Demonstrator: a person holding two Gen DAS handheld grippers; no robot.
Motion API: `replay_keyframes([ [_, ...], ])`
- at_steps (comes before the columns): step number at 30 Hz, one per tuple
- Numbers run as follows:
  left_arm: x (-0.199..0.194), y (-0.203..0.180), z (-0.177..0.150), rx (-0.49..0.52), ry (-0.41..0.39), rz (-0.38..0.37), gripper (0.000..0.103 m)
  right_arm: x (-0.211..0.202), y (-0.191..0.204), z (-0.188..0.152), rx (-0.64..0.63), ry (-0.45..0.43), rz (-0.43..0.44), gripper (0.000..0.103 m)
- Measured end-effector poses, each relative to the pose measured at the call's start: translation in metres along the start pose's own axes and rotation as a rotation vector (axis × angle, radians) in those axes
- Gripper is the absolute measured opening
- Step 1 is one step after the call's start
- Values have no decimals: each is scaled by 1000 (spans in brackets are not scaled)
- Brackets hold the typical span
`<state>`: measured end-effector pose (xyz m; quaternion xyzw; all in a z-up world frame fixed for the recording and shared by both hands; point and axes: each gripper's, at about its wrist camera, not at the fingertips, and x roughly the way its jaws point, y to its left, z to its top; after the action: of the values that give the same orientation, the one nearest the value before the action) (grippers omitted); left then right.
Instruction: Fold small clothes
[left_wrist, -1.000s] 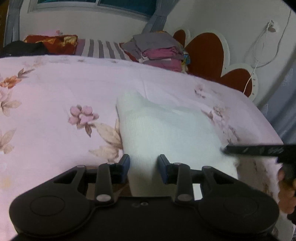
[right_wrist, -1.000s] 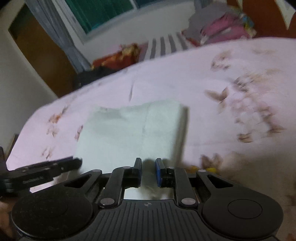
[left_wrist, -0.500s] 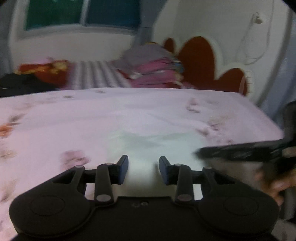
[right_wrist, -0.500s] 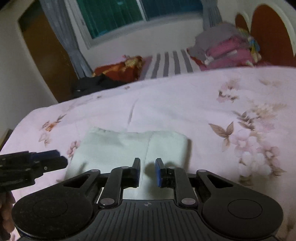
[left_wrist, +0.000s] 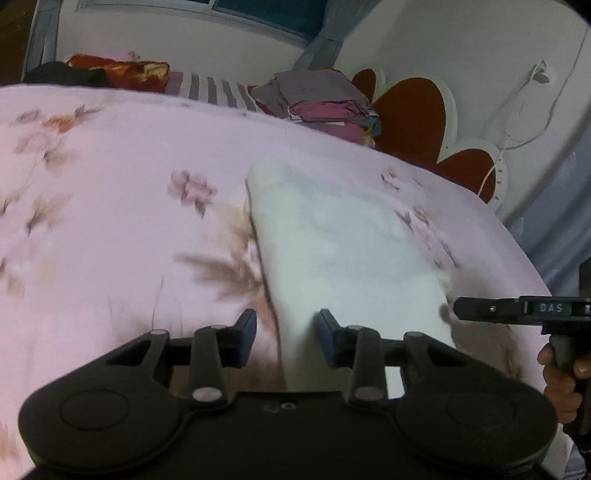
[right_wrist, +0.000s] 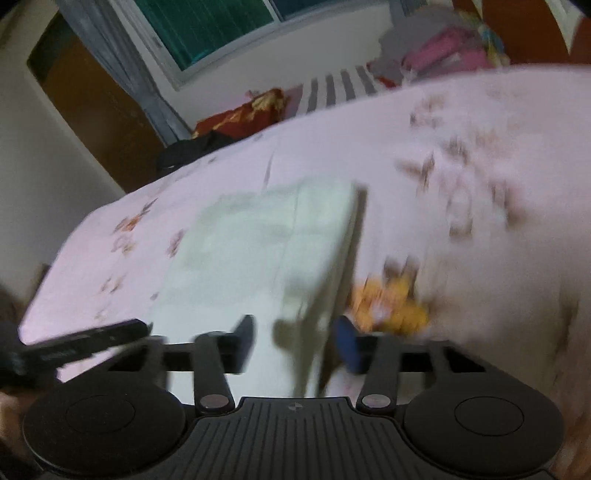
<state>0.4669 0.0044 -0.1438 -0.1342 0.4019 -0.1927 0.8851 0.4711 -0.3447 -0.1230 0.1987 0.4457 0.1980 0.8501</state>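
Garment: pale mint-white knitted small cloth (left_wrist: 347, 251), folded into a rectangle, lying flat on my pink floral bedspread (left_wrist: 110, 206).
Handling: I judge it light, soft and limp; best pinched at a near corner or along the folded edge, both layers together.
Left gripper (left_wrist: 288, 334): my jaws stand wide apart, empty, straddling the near left edge.
Right gripper (right_wrist: 295, 341): jaws spread wide, holding nothing, over the near right corner; motion blur hides any contact.

Floral bedspread (left_wrist: 110, 206), folded clothes stack (left_wrist: 321, 107)
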Motion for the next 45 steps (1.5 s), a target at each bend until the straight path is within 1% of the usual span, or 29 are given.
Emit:
replay_keyframes([
  [4, 11, 3, -12, -55, 46, 5, 34, 17, 2, -22, 62, 62, 31, 42],
  [5, 11, 3, -13, -73, 48, 7, 33, 22, 2, -24, 64, 70, 29, 32],
  [6, 12, 1, -12, -86, 44, -6, 27, 24, 4, -26, 61, 67, 35, 12],
  [7, 13, -4, -11, -80, 44, -42, 24, 25, 4, -24, 67, 91, 56, 9],
  [9, 15, -21, -12, -10, 46, -54, 24, 13, 1, -20, 52, 66, 46, 8],
  [11, 21, -29, -16, 23, 70, 9, 27, 4, -1, -18, 43, 73, 41, 8],
  [12, 23, -27, -18, 18, 77, 31, 34, 9, -1, -18, 29, 109, 25, 8],
  [13, 22, -23, -17, 1, 88, 25, 34, 18, 0, -21, 8, 142, -3, 8],
  [15, 8, -19, -8, 1, 82, 34, 36, 18, 3, -19, -13, 142, -17, 13],
  [16, -6, -18, -5, 28, 30, 51, 39, 8, 8, -14, -26, 111, -53, 17],
  [18, -21, -22, 11, 90, -63, 55, 42, -19, 24, -7, -120, -16, -96, 17],
  [19, -19, -25, 20, 106, -90, 51, 41, -24, 31, -1, -144, -50, -98, 17],
  [21, -4, -33, 36, 137, -113, 18, 36, -16, 46, 8, -198, -92, -95, 17],
  [23, 9, -41, 37, 152, -125, -19, 32, 5, 61, 12, -277, -99, -112, 17],
  [25, 30, -44, 31, 143, -50, -73, 32, 30, 68, 4, -377, -51, -127, 17],
  [26, 44, -44, 25, 133, 20, -73, 30, 41, 65, -3, -437, -20, -166, 12],
  [27, 51, -42, 16, 123, 50, -80, 30, 50, 58, -9, -468, -5, -195, 12],
  [29, 46, -42, 5, 99, 55, -92, 31, 42, 46, -9, -419, -17, -168, 6],
  [32, 31, -43, -14, 98, 60, -85, 32, 35, 42, -15, -427, -12, -217, 6],
  [35, 11, -38, -28, 66, 88, -134, 38, 16, 25, -18, -325, 1, -140, 6],
  [36, 1, -35, -31, 57, 74, -137, 44, 6, 21, -17, -279, -20, -129, 6],
  [37, -7, -32, -29, 54, 49, -107, 59, -4, 11, -15, -206, -44, -107, 17],
  [38, -11, -28, -23, 46, 17, -62, 70, -11, 0, -13, -118, -60, -83, 49],
  [39, -11, -25, -17, 28, -29, -10, 87, -14, -10, -9, -44, -71, -57, 64],
  [40, -7, -20, -8, 2, -67, 22, 89, -14, -18, -7, 12, -83, -25, 70],
  [42, 4, -7, 8, -68, -79, 36, 86, -9, -28, 1, 82, -77, 25, 70],
  [43, 10, 0, 15, -111, -75, 36, 81, -4, -32, 5, 116, -64, 47, 68],
  [44, 15, 7, 21, -155, -75, 15, 78, -1, -37, 8, 150, -61, 63, 61],
  [45, 23, 14, 28, -199, -71, -30, 75, 3, -41, 12, 184, -52, 76, 58],
])
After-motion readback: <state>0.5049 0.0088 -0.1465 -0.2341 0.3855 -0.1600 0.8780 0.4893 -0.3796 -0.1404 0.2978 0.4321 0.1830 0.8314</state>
